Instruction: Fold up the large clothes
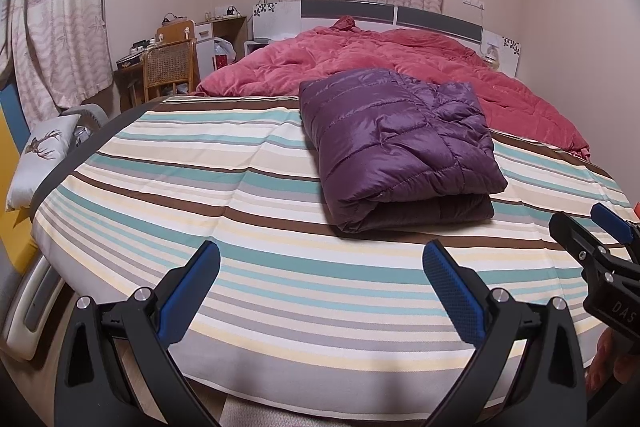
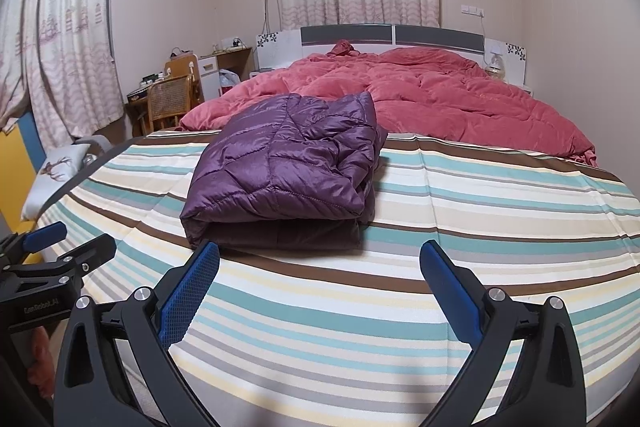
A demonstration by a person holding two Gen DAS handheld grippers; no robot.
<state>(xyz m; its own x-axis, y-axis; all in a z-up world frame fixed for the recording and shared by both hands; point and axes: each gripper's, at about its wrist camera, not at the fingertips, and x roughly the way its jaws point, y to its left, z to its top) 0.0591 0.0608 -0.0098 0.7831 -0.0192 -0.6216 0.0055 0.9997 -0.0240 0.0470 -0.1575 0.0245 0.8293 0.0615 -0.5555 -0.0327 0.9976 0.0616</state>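
A quilted purple puffer jacket (image 1: 396,143) showed a glossy, slick shell with a duller, darker lining at its folded edge, lying on a matt woven striped sheet (image 1: 224,195). Behind it, the red duvet (image 1: 400,59) looked soft and velvety. Each claw, left (image 1: 320,287) and right (image 2: 320,287), had matt black plastic arms, shiny metal pins and textured blue rubbery pads (image 2: 188,295).

My left claw (image 1: 320,267) and right claw (image 2: 320,267) are matte black, with textured blue pads (image 1: 452,291), silver round screws (image 1: 499,294), and white lettering on their bodies.
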